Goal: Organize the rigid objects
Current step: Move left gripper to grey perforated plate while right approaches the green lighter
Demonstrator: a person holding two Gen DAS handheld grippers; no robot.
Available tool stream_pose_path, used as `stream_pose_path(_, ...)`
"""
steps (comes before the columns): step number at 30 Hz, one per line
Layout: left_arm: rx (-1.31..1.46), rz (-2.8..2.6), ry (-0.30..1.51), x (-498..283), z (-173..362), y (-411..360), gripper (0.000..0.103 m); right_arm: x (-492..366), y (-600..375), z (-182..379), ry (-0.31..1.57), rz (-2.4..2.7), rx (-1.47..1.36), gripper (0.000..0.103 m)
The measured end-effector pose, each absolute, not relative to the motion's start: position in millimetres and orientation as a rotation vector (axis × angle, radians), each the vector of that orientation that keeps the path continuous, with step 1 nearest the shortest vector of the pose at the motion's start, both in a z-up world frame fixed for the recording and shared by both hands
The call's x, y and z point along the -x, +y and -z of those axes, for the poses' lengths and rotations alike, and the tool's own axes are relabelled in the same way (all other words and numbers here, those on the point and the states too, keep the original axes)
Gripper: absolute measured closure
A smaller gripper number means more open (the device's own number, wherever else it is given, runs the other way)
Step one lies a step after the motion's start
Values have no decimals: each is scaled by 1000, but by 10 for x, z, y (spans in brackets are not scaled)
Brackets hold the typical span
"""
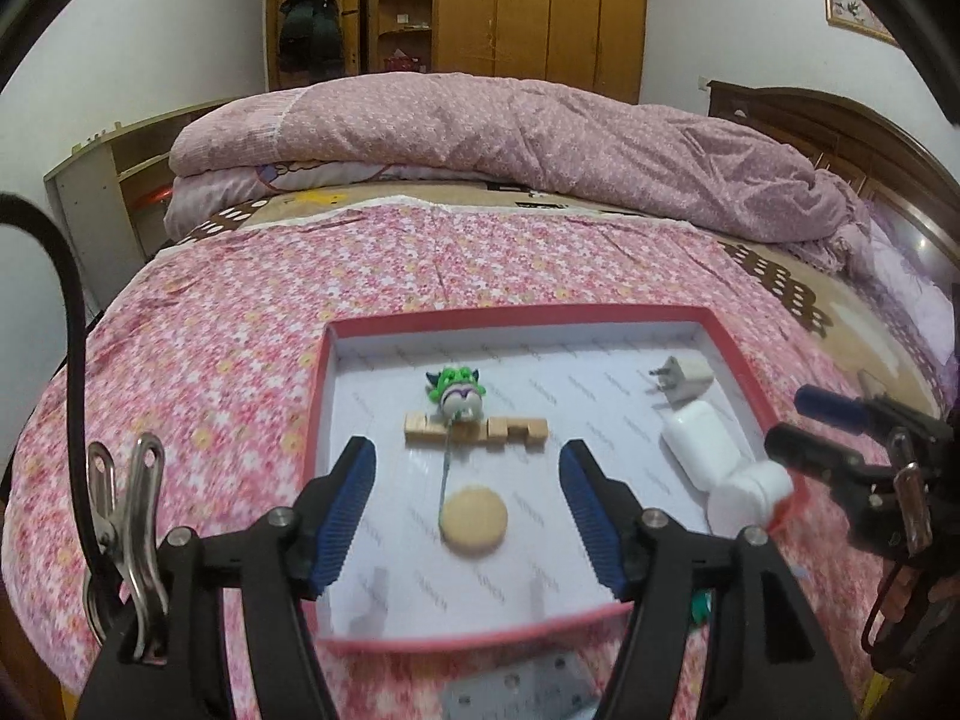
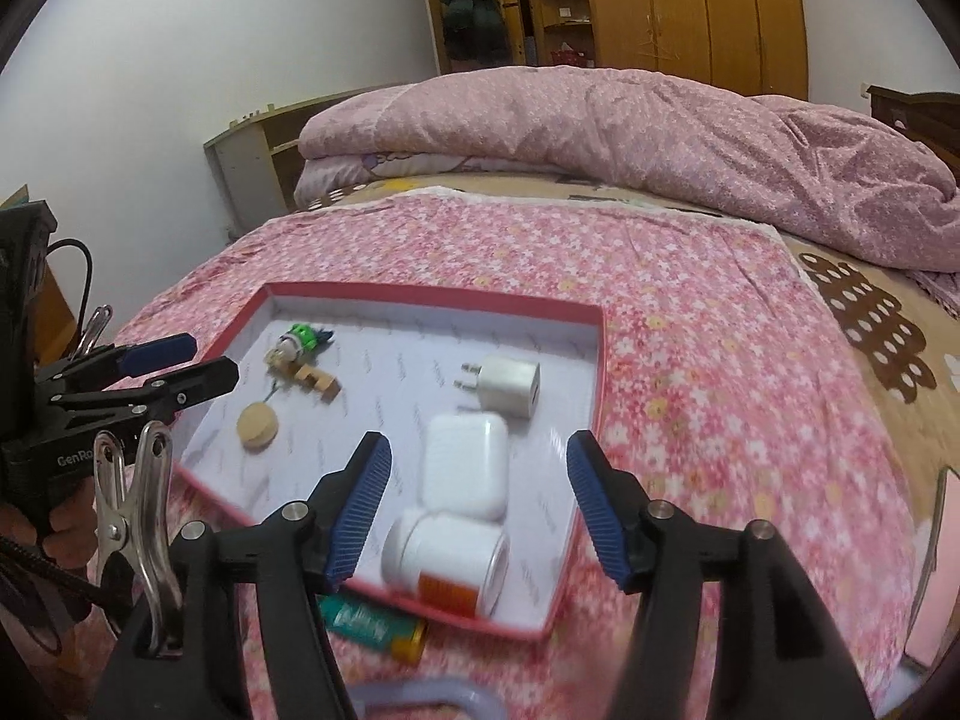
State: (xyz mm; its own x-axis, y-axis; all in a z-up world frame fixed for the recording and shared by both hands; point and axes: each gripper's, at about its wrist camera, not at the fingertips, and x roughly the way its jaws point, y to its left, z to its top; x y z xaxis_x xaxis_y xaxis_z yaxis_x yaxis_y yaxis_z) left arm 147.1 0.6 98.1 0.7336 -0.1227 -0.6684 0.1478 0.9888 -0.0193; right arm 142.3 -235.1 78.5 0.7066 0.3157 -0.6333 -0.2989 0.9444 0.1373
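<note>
A red-rimmed shallow box (image 1: 324, 372) (image 2: 600, 372) lies on the pink floral bedsheet. Inside are a green toy figure (image 1: 459, 396) (image 2: 300, 341), a wooden block piece (image 1: 477, 429) (image 2: 315, 383), a round wooden disc (image 1: 474, 519) (image 2: 258, 426), a white charger plug (image 1: 687, 387) (image 2: 507, 385), a white earbud case (image 1: 705, 441) (image 2: 465, 471) and a white pill bottle (image 1: 747, 495) (image 2: 444, 558) on its side. My left gripper (image 1: 468, 516) is open above the disc. My right gripper (image 2: 477, 516) is open above the bottle, empty.
A green tube with an orange cap (image 2: 375, 630) lies on the sheet just outside the box's near rim. A folded pink quilt (image 1: 510, 138) lies across the bed behind. A wooden headboard (image 1: 840, 138) stands at the right, wardrobes (image 1: 540, 6) behind.
</note>
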Motion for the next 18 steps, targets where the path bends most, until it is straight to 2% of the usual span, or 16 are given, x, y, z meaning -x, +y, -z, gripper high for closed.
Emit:
stream_pose_path(4,-8,130,745,-1282,-978,46,36,-1217,-2383,-804,696,-349,-50,39)
stream_pose_path(7,19,129,762,-1132,-932,95,36,-1037,-2397,-780,681,-353,-58,35)
stream_pose_path(18,79,107,903,-930,-552,124,36,-712,-2408,-487,722,-301,-33,34)
